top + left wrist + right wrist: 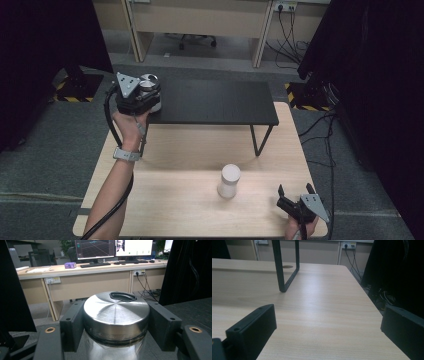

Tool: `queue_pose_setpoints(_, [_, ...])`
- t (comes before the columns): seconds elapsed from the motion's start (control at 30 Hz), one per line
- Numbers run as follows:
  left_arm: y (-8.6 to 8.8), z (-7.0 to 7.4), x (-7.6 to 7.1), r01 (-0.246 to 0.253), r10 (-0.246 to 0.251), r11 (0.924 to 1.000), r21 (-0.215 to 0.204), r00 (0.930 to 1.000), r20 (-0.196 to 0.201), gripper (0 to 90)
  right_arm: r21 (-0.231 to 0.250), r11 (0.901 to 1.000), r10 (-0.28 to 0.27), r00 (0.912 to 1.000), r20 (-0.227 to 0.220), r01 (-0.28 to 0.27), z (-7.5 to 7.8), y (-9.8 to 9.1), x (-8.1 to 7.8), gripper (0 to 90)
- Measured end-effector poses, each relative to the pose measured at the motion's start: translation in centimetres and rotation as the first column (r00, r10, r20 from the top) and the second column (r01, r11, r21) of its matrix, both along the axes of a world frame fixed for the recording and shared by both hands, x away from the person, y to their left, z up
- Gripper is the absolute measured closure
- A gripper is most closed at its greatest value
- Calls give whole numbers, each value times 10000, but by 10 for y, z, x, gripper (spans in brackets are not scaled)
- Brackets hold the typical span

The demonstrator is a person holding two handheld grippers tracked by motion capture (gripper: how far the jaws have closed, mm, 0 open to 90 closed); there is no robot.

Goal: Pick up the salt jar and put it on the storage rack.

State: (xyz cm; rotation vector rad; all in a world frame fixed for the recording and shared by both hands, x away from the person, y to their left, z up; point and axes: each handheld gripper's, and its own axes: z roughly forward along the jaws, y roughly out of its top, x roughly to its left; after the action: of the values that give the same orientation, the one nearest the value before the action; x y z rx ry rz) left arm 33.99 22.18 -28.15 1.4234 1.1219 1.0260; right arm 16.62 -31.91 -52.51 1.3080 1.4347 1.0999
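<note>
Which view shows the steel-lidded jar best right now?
The left gripper view: the jar sits close up, clamped between the left hand-held gripper jaws. The high view shows it small, half behind the gripper, at the black shelf.

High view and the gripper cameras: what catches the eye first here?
The shiny steel-lidded jar, clamped in the left gripper at the left end of the black shelf. Next, the white cylinder standing alone on the wooden table, with the right gripper wide open at the near right corner.
</note>
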Motion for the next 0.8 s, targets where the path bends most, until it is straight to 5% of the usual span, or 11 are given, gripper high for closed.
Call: queue_pose_setpoints(0.8, [1,-9,19,228,-229,9996,-174,9997,-51,342,89,10000,1,10000,57,-1,-1,0,-1,3])
